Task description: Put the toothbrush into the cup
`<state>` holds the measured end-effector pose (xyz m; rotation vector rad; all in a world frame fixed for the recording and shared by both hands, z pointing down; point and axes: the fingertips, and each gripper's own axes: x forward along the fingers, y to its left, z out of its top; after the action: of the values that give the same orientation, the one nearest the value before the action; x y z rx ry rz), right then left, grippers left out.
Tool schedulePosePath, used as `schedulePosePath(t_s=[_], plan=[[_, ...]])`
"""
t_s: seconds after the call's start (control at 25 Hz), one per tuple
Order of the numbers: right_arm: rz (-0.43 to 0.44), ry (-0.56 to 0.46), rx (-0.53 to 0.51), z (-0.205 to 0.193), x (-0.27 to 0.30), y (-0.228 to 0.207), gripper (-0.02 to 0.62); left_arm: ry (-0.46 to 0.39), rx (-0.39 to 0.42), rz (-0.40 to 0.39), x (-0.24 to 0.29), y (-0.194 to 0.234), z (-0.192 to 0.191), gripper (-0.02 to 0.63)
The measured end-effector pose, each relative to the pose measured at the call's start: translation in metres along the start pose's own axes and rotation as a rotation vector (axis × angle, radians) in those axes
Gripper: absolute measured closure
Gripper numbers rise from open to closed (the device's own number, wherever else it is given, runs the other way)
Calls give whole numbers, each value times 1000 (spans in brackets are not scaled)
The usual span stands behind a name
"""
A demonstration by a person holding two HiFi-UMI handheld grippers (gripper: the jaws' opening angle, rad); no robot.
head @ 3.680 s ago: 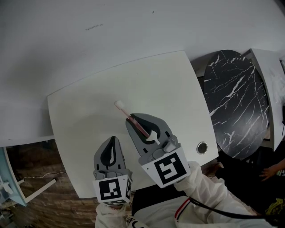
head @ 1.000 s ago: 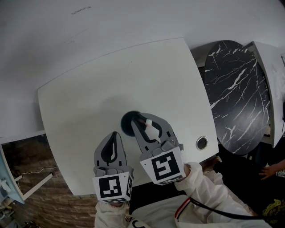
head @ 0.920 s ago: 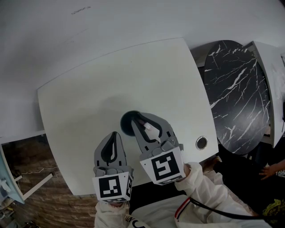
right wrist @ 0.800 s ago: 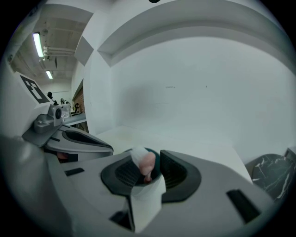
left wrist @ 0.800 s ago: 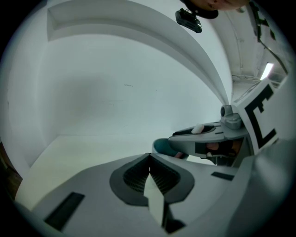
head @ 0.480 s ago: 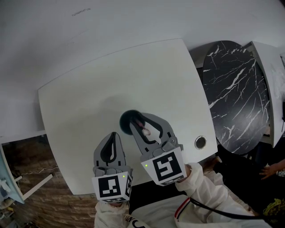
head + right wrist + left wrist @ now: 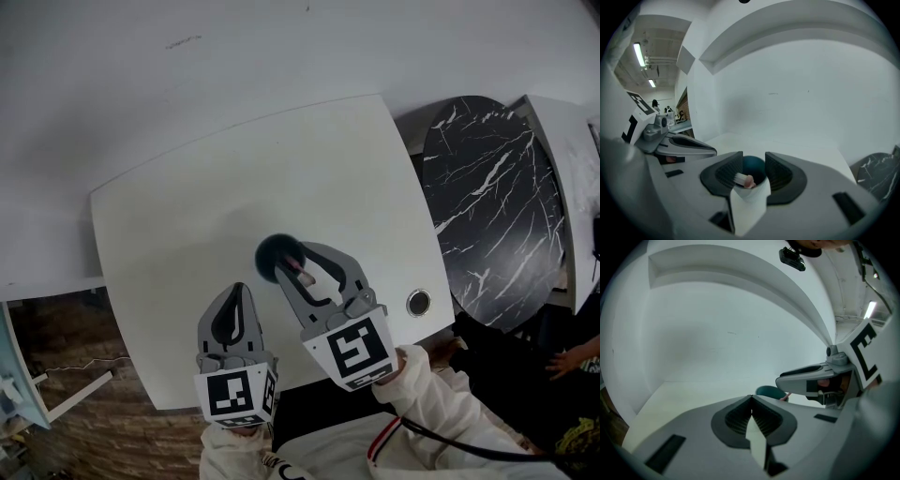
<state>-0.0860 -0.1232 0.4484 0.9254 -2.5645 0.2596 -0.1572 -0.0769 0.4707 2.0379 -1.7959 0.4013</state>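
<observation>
- Centrally in the head view, a dark teal cup [image 7: 275, 253] stands upright on the white table [image 7: 234, 178], its opening facing the camera.
- Inside it stands the toothbrush [image 7: 744, 179], tilted back towards the person; its white bristles and pink neck stick out above the rim (the lower part is hidden inside the cup).
- At lower centre of the frame, the right gripper [image 7: 302, 261] sits just at the cup's near side. Its jaws have just been opening and now stand apart, with the brush's top end between them: the bristles lie close against the pad at frame left, and the other pad is clear of it.
- Lower left of the right gripper, the left gripper [image 7: 236, 294] hovers over bare table beside the cup, jaws together with nothing between them.
- Near the table's right edge is a small round metal grommet [image 7: 418, 302], and a black marble tabletop [image 7: 487, 206] fills the frame's right side.
</observation>
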Motion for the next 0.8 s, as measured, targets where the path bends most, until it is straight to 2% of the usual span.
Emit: schedulePosePath(t_s=[0.2, 0.44, 0.64, 0.8], plan=[[-7, -18, -16, 7, -11, 0, 463, -13, 6, 2, -6, -1, 7, 596], [-17, -82, 30, 27, -37, -3, 463, -35, 14, 3, -18, -3, 24, 595], [-44, -69, 45, 34, -57, -7, 466, -56, 31, -3, -32, -9, 41, 596], [-92, -78, 55, 39, -72, -14, 529, -76, 46, -5, -44, -13, 55, 595]])
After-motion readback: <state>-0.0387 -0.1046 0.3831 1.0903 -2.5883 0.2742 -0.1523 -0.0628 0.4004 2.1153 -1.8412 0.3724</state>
